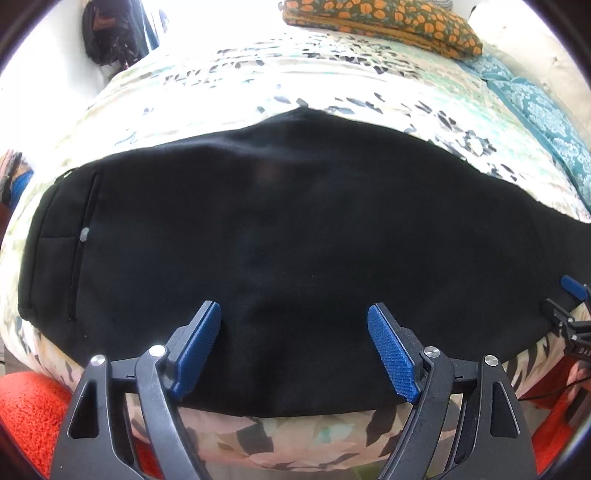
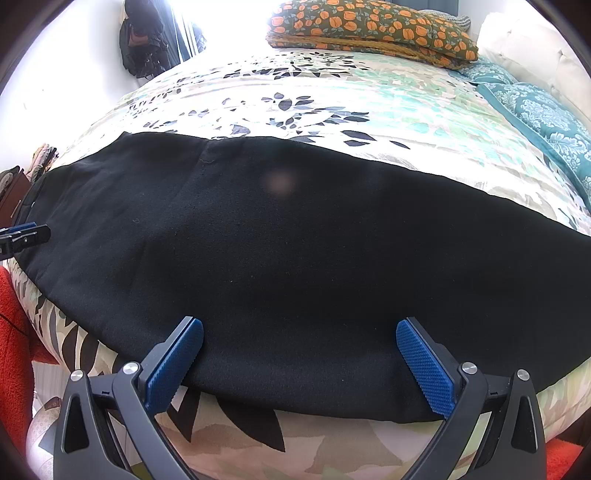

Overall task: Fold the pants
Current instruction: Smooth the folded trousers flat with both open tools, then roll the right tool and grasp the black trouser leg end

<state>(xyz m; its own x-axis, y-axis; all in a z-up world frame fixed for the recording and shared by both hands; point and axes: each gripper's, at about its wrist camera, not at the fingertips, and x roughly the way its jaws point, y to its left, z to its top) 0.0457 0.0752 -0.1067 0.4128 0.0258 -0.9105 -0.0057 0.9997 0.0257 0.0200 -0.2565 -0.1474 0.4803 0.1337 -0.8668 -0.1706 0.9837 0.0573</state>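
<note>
Black pants lie flat across the near side of a bed, folded lengthwise, with the waistband and a grey button at the left. My left gripper stands open over the near edge of the pants, nothing between its blue pads. In the right wrist view the same pants stretch from left to right. My right gripper is open too, its blue pads straddling the near hem without pinching it. Each gripper shows at the edge of the other's view.
The bed carries a leaf-patterned quilt. An orange-flowered pillow and teal pillows lie at the far side. An orange rug covers the floor below the bed's near edge. Dark bags hang on the far wall.
</note>
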